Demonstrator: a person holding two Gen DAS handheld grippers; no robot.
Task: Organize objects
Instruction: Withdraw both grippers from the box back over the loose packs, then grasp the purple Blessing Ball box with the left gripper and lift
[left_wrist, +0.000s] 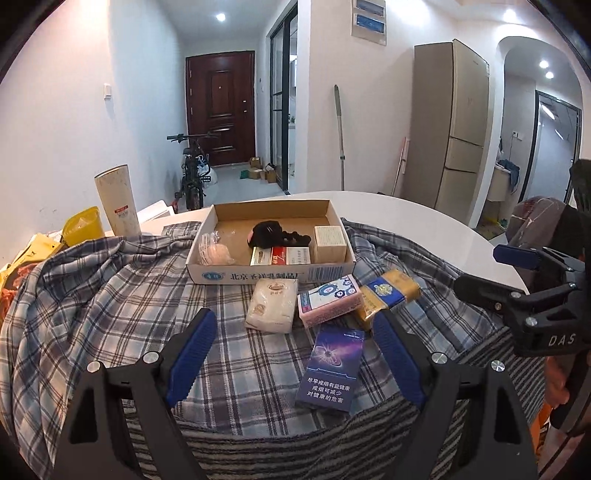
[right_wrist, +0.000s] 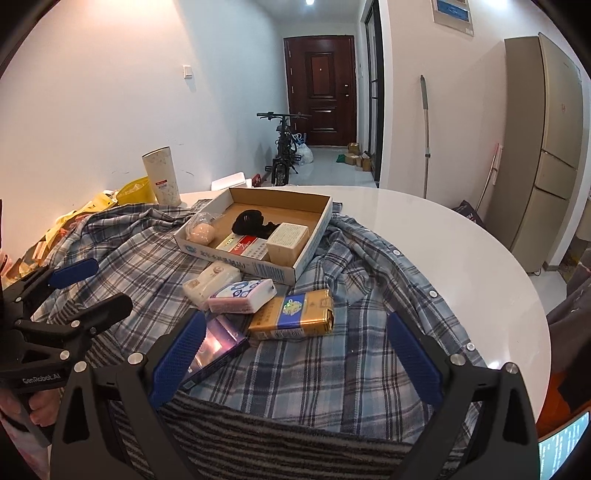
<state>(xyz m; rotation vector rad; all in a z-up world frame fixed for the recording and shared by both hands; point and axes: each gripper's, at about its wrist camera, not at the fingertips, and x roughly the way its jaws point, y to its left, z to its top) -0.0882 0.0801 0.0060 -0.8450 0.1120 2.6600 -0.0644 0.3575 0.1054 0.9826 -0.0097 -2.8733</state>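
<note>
Purple cigarette pack (left_wrist: 330, 365) — warning "对健康的危害"; right gripper (left_wrist: 480, 273) — "DAS".

Left tool (left_wrist: 295, 332) jaws wide, empty; right tool (right_wrist: 295, 336) likewise, tilted down.

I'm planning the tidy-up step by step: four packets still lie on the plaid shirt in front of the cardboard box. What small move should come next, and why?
Probably ease the left hand-held gripper forward and down over the dark blue pack. Its jaws are open and empty, and that pack lies nearest, roughly between them. The cardboard box behind still has bare floor for it.
</note>
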